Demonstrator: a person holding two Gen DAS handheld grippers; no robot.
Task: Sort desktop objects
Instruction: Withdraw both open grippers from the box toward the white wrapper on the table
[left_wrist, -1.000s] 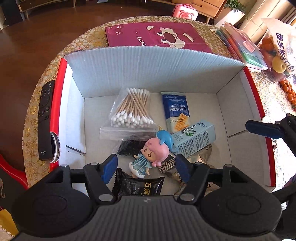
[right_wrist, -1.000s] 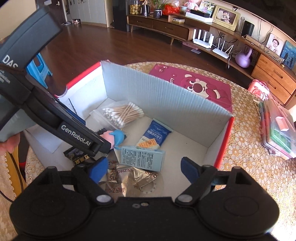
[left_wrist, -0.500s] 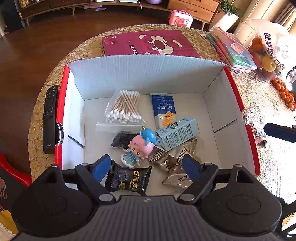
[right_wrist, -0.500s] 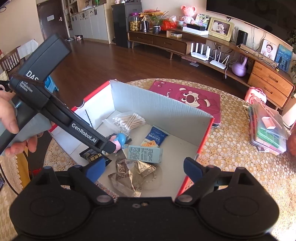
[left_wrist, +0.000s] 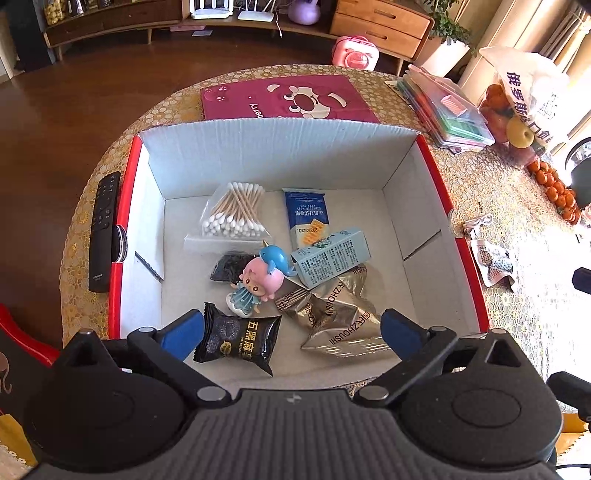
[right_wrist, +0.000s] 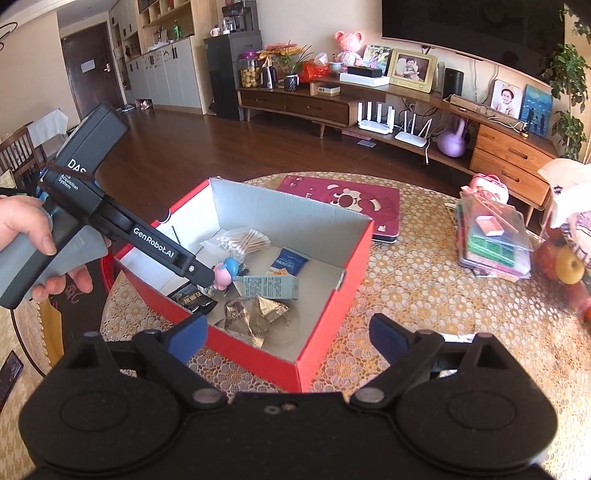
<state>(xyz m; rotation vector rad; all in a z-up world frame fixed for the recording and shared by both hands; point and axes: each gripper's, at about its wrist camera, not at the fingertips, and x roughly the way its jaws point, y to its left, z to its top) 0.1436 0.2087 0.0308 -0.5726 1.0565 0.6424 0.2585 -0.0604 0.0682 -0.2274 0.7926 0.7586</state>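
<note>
Compared with the frames a second ago, both grippers are seen to have been drawn back and raised from the box (left_wrist: 125, 206): more of the room and table is taken in by each view, and the box contents appear smaller. In the left wrist view the right gripper's blue finger, seen at the right edge before, is gone from that spot; only dark parts are left at the far right edge.

The left gripper (left_wrist: 291, 328) is held spread wide at the lower centre of its frame, nothing being pinched or touched between its blue fingertips (left_wrist: 183, 332). Below it, in the box, a black snack pack (left_wrist: 238, 341) and gold wrappers (left_wrist: 332, 314) are seen at the lower middle. A doll (left_wrist: 256, 282) is lying at the centre, beside a pale blue carton (left_wrist: 330, 256). Cotton swabs (left_wrist: 234, 216) and a blue biscuit pack (left_wrist: 306, 216) are placed toward the upper middle. A remote (left_wrist: 103, 229) is lying on the table just outside the box's left wall.

The right gripper (right_wrist: 288, 336) is likewise spread wide and empty, at the lower centre of its frame, over the box's near corner (right_wrist: 295, 365). At the left of that frame, the left gripper's body is held by a hand (right_wrist: 22, 236), its tip over the doll.
</note>
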